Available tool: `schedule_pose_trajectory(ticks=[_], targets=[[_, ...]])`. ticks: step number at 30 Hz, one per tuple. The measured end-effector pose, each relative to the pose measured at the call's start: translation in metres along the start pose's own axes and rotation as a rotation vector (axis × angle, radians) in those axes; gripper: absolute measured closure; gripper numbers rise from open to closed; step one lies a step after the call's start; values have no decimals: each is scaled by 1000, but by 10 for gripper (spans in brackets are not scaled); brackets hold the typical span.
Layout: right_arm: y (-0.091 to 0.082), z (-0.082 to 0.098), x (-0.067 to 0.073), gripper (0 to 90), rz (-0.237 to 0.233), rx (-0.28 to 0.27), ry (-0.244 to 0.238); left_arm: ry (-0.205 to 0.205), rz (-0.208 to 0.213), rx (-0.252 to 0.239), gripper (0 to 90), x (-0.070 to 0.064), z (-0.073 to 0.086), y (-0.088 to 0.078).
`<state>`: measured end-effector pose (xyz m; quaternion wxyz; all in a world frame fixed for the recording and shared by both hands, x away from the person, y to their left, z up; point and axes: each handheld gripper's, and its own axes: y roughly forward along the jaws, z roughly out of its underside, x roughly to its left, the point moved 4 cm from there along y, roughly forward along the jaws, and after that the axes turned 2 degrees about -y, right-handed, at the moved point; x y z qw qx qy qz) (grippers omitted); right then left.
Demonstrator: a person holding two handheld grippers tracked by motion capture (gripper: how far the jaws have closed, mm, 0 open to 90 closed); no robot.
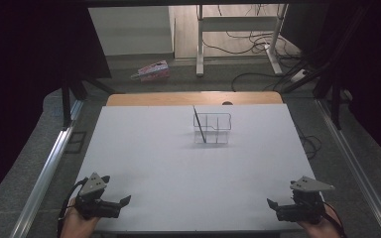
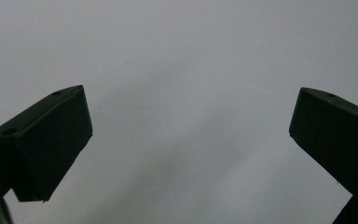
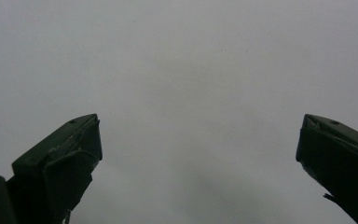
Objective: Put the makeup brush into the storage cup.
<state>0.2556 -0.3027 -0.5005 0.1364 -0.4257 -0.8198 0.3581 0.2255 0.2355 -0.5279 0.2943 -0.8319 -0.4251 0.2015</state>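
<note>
Care is needed for the first reach: both the left hand-held gripper (image 1: 121, 203) and the right hand-held gripper (image 1: 273, 206) rest wide open and empty on the counter (image 1: 144, 158), while the clear organizer (image 1: 212, 128) with its dark stick (image 1: 199, 124) stands well ahead between them, so the person should probably approach slowly and squarely.

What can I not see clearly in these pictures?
- High view: the clear organizer is too small and see-through to count its compartments; the dark stick leaning in it is too thin to identify.
- High view: the bottom edge cuts off both hands behind the left hand-held gripper and right hand-held gripper.
</note>
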Motion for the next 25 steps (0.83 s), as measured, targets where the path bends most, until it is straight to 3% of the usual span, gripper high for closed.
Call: schedule_pose_trajectory(ticks=[25], targets=[[0,17,-8,0,0,58,17,6,0,4,0,-1,0,1]])
